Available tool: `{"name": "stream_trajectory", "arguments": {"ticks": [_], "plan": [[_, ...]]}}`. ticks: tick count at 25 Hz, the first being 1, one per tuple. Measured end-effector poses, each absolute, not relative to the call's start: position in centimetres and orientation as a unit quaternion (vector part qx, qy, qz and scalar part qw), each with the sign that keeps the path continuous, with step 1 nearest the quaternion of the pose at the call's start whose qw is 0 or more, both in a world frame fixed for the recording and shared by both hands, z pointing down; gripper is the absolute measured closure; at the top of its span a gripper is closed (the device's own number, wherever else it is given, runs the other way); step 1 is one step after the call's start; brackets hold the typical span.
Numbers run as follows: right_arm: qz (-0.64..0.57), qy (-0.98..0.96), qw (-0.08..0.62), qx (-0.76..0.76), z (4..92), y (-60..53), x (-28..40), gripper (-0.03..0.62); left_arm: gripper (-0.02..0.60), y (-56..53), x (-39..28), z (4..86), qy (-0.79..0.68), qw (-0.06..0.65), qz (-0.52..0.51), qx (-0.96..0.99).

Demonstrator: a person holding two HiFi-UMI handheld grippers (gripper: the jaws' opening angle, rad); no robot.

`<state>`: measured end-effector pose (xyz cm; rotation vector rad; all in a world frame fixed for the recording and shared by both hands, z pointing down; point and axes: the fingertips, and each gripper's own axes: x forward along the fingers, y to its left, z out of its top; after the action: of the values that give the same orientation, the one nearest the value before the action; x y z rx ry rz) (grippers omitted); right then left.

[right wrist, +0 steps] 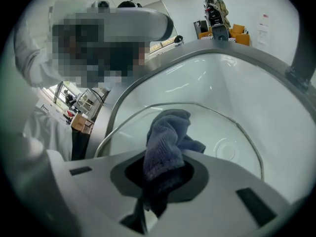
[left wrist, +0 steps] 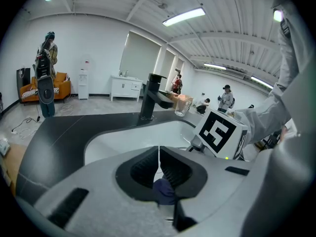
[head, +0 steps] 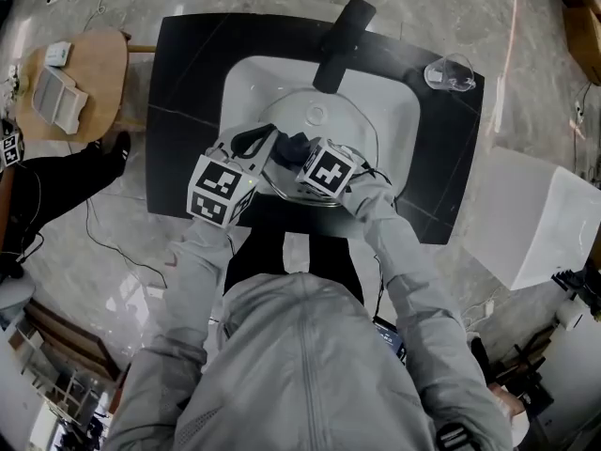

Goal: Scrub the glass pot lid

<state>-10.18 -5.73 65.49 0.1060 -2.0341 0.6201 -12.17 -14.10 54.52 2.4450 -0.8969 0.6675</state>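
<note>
My left gripper [left wrist: 158,164] has its jaws closed on a thin edge. I judge this is the rim of the glass pot lid [right wrist: 222,127], which stands tilted in the sink [head: 385,111], near its front edge. The lid is stiff, breakable and probably slippery when wet, so the metal rim is the safest place to hold. It is round, without a long axis. Its face looks toward my right gripper [right wrist: 163,181], whose jaws clamp a soft blue-grey cloth [right wrist: 165,132] lying at the glass.

Glass lid [right wrist: 224,127] near rim hidden (behind the cloth [right wrist: 165,142])
</note>
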Motion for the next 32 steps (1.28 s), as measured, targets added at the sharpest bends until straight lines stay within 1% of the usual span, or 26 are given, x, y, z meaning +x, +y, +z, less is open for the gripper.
{"name": "stream_trajectory", "arguments": {"ticks": [5, 11, 13, 16, 18, 22, 29, 32], "plan": [[0.301, -0.813, 0.496, 0.043, 64.7, -3.5, -8.6, 0.528, 0.552, -13.6, -11.5, 53.8, -0.321, 0.222, 0.239, 0.889], [0.351, -0.804, 0.477, 0.058, 63.9, -2.2, -7.9, 0.528, 0.552, -13.5, -10.5, 51.9, -0.316, 0.209, 0.236, 0.895], [0.362, -0.808, 0.460, 0.066, 63.3, -2.1, -7.6, 0.526, 0.552, -13.7, -10.3, 51.2, -0.317, 0.205, 0.235, 0.896], [0.373, -0.826, 0.410, 0.099, 61.3, -2.6, -6.7, 0.526, 0.552, -13.9, -10.1, 50.2, -0.313, 0.196, 0.235, 0.899], [0.357, -0.842, 0.385, 0.124, 59.7, -3.5, -5.8, 0.526, 0.552, -14.1, -10.0, 49.6, -0.309, 0.189, 0.235, 0.902], [0.318, -0.853, 0.363, 0.196, 56.7, -6.0, -2.3, 0.526, 0.552, -14.5, -9.3, 47.9, -0.303, 0.173, 0.233, 0.908], [0.284, -0.839, 0.264, 0.383, 48.8, -11.1, 4.5, 0.526, 0.552, -18.1, -9.3, 43.2, -0.329, 0.129, 0.207, 0.912], [0.229, -0.833, 0.253, 0.435, 44.9, -13.2, 7.0, 0.526, 0.552, -19.8, -9.1, 40.9, -0.337, 0.101, 0.200, 0.914]]}}
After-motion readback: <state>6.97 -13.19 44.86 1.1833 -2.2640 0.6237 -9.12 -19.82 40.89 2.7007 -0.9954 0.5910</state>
